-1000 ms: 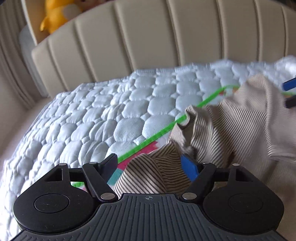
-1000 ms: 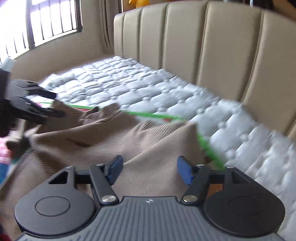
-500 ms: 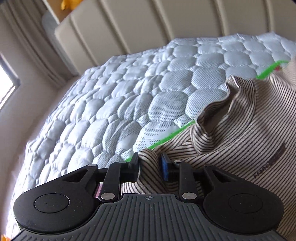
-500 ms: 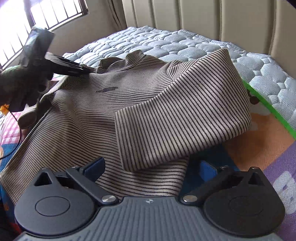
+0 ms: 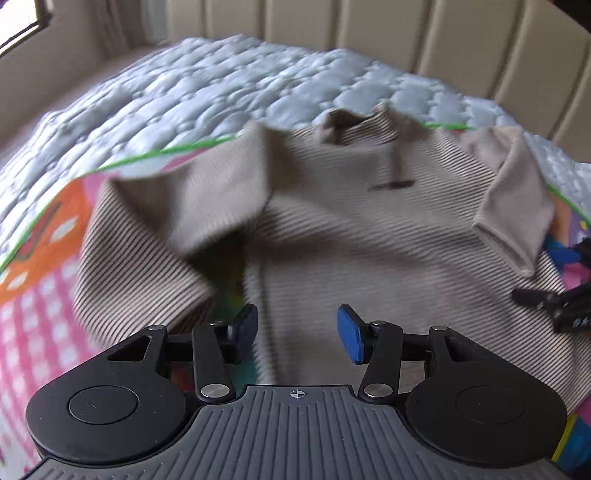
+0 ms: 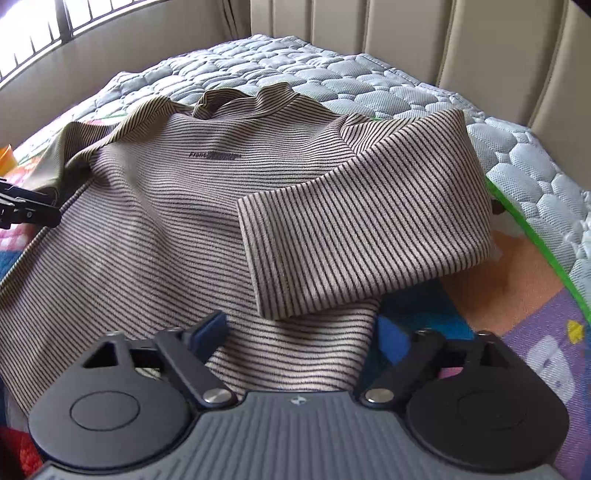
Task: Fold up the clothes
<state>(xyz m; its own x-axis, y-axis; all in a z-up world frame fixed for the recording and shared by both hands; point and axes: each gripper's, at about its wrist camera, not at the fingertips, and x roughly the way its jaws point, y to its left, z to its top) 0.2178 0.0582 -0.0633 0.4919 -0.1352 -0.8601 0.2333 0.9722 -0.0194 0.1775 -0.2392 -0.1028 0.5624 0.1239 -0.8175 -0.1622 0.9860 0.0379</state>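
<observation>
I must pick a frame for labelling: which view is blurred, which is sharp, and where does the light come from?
Left wrist view: motion-blurred, the shirt stripes smeared. Right wrist view: sharp, stripes crisp; daylight enters from the window at upper left; fisheye bending in both.

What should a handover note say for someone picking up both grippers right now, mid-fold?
Left gripper: jaws apart, just reopened, nothing clamped; it hangs over the shirt's lower body.
Right gripper: jaws apart after closing a little, nothing held; shirt fabric lies below them.
Striped shirt: spread front-up on the colourful mat over the quilted mattress, collar toward the headboard.
Done: the sleeve on the right gripper's side is folded in across the chest; the other sleeve also lies inward, loosely, blurred in the left view.
Left: tidy that sleeve if needed, then fold the body up.
</observation>
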